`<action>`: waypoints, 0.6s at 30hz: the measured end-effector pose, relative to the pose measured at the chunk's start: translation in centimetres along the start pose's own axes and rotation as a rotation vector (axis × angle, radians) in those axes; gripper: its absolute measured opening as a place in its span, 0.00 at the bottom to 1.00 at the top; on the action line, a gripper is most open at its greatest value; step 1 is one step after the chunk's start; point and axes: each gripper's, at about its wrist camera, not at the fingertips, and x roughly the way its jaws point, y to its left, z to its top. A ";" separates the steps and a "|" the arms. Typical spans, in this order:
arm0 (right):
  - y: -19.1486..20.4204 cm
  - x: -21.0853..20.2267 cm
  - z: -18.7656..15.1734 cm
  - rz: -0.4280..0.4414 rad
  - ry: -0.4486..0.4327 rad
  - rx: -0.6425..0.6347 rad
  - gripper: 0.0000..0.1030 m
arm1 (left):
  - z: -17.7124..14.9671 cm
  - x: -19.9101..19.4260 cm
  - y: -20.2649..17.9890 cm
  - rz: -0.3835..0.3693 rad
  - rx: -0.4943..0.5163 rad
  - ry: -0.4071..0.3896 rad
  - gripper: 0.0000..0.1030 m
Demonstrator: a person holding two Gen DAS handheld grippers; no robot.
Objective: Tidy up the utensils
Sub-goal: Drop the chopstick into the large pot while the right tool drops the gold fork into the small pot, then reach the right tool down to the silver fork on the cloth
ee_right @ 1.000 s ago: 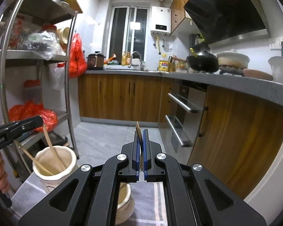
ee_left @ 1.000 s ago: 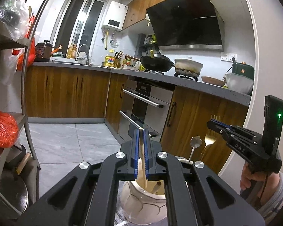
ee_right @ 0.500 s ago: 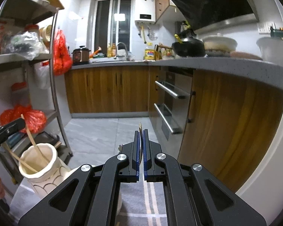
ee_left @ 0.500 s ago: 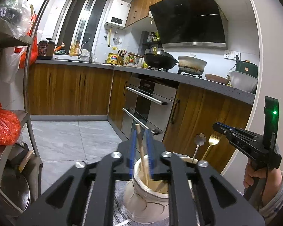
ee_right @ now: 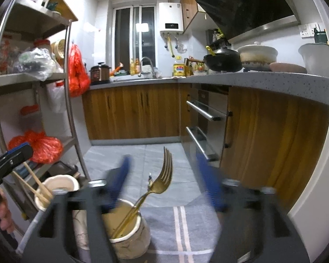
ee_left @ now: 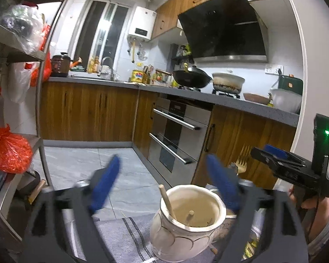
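- Change since the earlier frames: both claws, then clamped on a utensil apiece, are now opening wide; the chopstick and the fork have gone from between the pads and stand in their holders.
- Left claw (ee_left: 162, 184): jaws opening, blurred blue pads well apart, nothing between them but air; it hovers just above the left holder.
- Chopstick holder (ee_left: 186, 225): cream ceramic jar on the grey striped cloth (ee_left: 129, 239) that covers the table. It contains two wooden chopsticks (ee_left: 167, 201), one leaning on the left rim, one shorter end near the middle.
- Right claw (ee_right: 164, 186): jaws likewise opening, pads blurred and spread, gripping nothing; the fork stands between them, apart from both pads.
- Gold fork (ee_right: 162, 175): handle down in the fork holder (ee_right: 129, 234), tines up and tilted right, resting against the rim. A second slim utensil stands behind it, its type too small to tell.
- Meaning for the task: one chopstick and one fork appear sorted by type into separate jars. Whether more utensils wait on the table cannot be told; none is in view.
- Likely next step: lift both claws clear without knocking the leaning handles.
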 end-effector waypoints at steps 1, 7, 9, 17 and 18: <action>0.2 -0.2 0.1 0.002 -0.008 0.000 0.94 | 0.1 -0.2 0.0 0.008 -0.004 -0.007 0.94; 0.0 -0.8 0.4 -0.015 -0.026 -0.001 0.95 | 0.5 -1.7 0.3 0.103 -0.024 -0.039 0.95; -0.3 -1.0 0.3 -0.023 -0.023 0.009 0.95 | 0.5 -2.3 0.2 0.118 -0.027 -0.040 0.95; -2.0 -2.7 -0.3 -0.026 -0.007 0.044 0.95 | -0.1 -5.0 -1.6 0.208 0.028 -0.042 0.95; -2.1 -3.1 -0.5 -0.027 -0.003 0.040 0.95 | -0.3 -5.2 -1.9 0.207 0.032 -0.035 0.95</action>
